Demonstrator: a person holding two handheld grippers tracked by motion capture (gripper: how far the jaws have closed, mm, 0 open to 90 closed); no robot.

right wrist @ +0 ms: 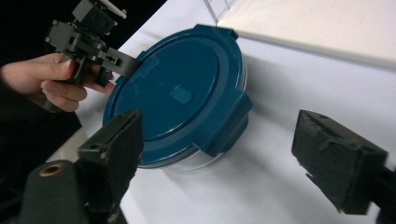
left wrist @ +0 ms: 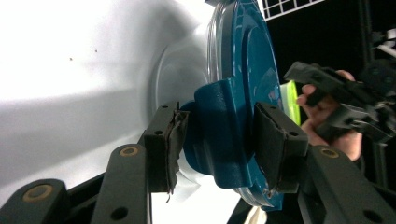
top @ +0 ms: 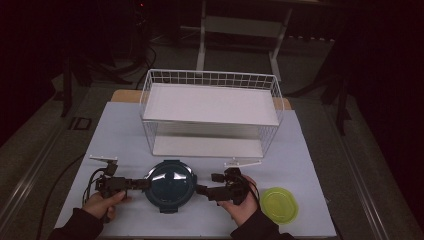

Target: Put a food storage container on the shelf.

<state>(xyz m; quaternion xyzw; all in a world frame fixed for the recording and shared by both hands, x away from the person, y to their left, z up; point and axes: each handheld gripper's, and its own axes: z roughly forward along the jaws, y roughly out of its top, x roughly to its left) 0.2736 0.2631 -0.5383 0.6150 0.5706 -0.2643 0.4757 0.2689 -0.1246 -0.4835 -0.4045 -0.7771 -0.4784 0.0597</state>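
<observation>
High view: the round container with its blue lid (top: 170, 184) sits on the table (top: 310, 165) at the near edge, in front of the white wire rack (top: 210, 112). You bracket it from both sides, the left gripper (top: 142, 184) at its left rim and the right gripper (top: 200, 189) just off its right rim. My guess is you come in from both sides so the tub cannot slide while the clips are worked. A green lid (top: 279, 204) lies well to the right, out of the job.

Left gripper view: the jaws are about halfway in and straddle the latch tab (left wrist: 219, 135) on the container's side. The right-hand pad (left wrist: 273, 144) looks pressed against the tab; the other pad (left wrist: 168, 140) sits at the tab's far edge, and I cannot tell whether it bears on it. Likely a hold to steady the tub or lift the clip.

Right gripper view: your jaws stand wide apart with nothing between them. The near clip (right wrist: 224, 128) lies ahead of them, a little left of centre. The pads (right wrist: 116, 144) touch nothing, so this side is lined up, not gripping.
</observation>
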